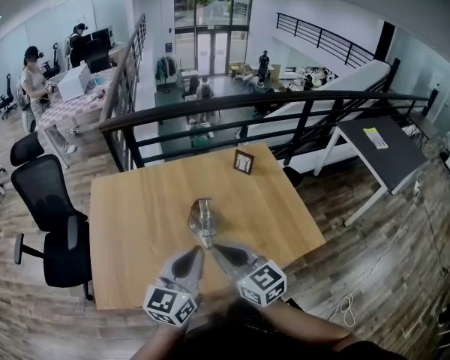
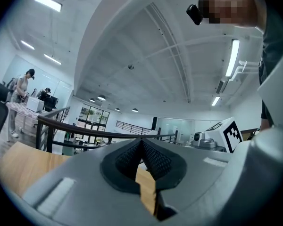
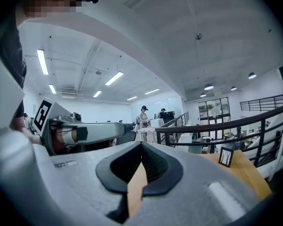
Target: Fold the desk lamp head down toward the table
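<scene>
Two closed grippers (image 1: 199,252) (image 1: 216,248) near desk lamp (image 1: 202,217)

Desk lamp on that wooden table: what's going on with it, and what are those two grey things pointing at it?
A person stands at the wooden table with a gripper in each hand. The left gripper and right gripper both point at the small silver desk lamp, their tips close beside it. Both are shut with nothing between the jaws, so neither is gripping the lamp. From above, how far the lamp is folded can't be told. A small picture frame stands near the far edge.
</scene>
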`<act>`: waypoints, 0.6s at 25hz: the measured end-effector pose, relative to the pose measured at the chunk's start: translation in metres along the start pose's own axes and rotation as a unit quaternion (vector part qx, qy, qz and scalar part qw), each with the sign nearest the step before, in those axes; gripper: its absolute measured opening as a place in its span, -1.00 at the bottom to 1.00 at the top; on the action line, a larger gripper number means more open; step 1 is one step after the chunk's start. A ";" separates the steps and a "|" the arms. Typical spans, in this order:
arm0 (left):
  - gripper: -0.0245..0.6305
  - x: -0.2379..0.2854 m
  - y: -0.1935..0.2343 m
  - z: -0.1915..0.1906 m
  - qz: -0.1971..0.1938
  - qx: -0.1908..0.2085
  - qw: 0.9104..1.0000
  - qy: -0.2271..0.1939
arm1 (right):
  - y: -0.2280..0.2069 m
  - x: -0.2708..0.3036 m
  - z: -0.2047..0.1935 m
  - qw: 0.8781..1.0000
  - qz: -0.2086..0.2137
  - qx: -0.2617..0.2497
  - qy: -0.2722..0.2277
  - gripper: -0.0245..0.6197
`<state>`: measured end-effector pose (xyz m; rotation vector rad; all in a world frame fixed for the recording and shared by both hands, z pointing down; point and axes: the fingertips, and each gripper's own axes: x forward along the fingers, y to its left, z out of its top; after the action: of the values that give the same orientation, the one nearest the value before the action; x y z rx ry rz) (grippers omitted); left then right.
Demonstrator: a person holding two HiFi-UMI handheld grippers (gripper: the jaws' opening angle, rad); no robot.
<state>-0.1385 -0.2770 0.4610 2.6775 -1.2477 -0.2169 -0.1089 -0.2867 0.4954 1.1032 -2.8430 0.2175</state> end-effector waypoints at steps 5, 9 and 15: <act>-0.92 0.002 -0.021 -0.001 -0.018 0.000 1.000 -0.001 | 0.004 -0.020 0.001 1.000 -0.006 0.004 -0.002 -0.91; -0.92 0.003 -0.035 0.001 -0.017 0.004 1.000 -0.005 | 0.003 -0.036 0.007 1.000 -0.006 0.001 -0.014 -0.91; -0.92 0.009 -0.079 -0.005 -0.015 0.008 1.000 -0.004 | 0.002 -0.084 0.010 1.000 -0.003 0.000 -0.027 -0.91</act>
<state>-0.0737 -0.2334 0.4478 2.7126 -1.2184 -0.2236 -0.0484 -0.2313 0.4747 1.1341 -2.8860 0.1893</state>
